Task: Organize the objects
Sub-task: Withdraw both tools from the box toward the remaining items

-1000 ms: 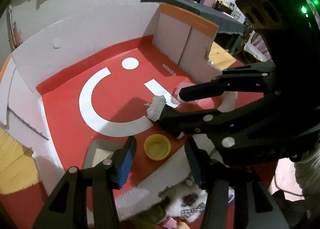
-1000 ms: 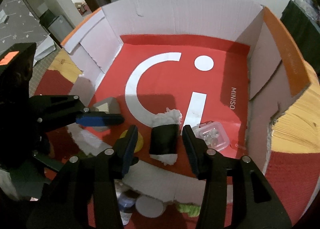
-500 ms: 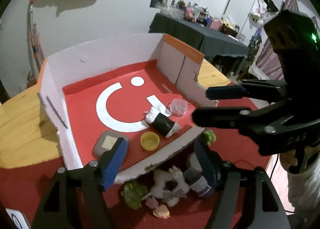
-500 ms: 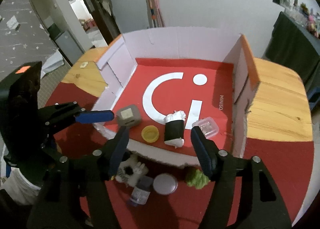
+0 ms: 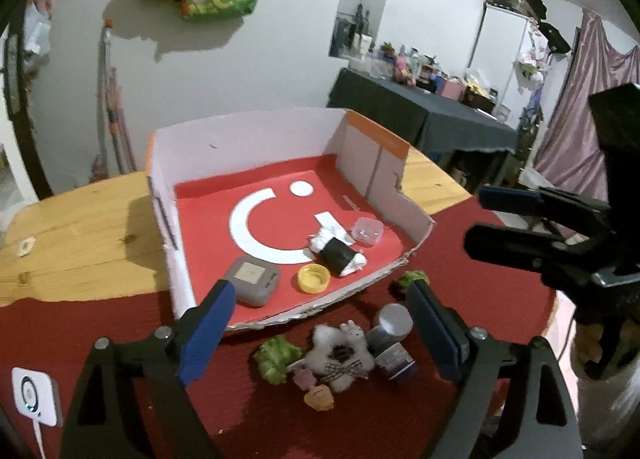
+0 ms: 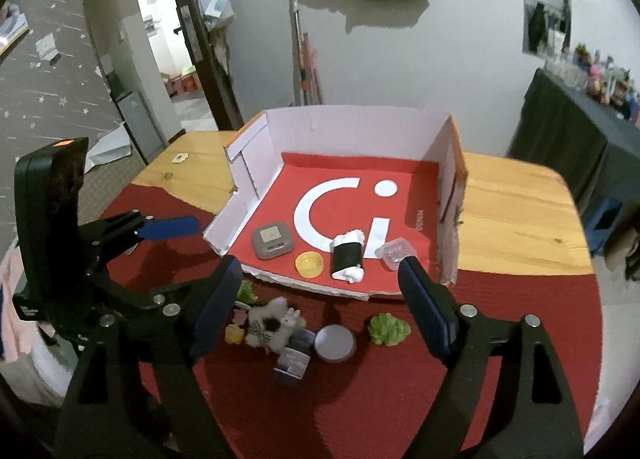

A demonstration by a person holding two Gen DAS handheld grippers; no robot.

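Four items lay in the open cardboard box (image 5: 256,147) with the red floor, mid-frame in both views: grey square device (image 5: 252,279) at its near left, yellow cap (image 5: 313,278) beside it, black-and-white roll (image 5: 338,251) next, clear plastic case (image 5: 366,232) at the right. Outside the box's torn near edge, low centre on the red mat (image 5: 480,299): white plush toy (image 5: 340,351), two green leafy pieces (image 5: 276,357), small bottle (image 5: 392,355), grey round lid (image 6: 335,343), small pink and yellow bits. Left gripper (image 5: 320,327) hung over that pile, jaws opening, spread wide, nothing pinched between the blue pads. Right gripper (image 6: 320,299) likewise: jaws opening, apart, empty, seen at right edge in the left view. White gadget (image 5: 36,395) sat in the bottom left corner.
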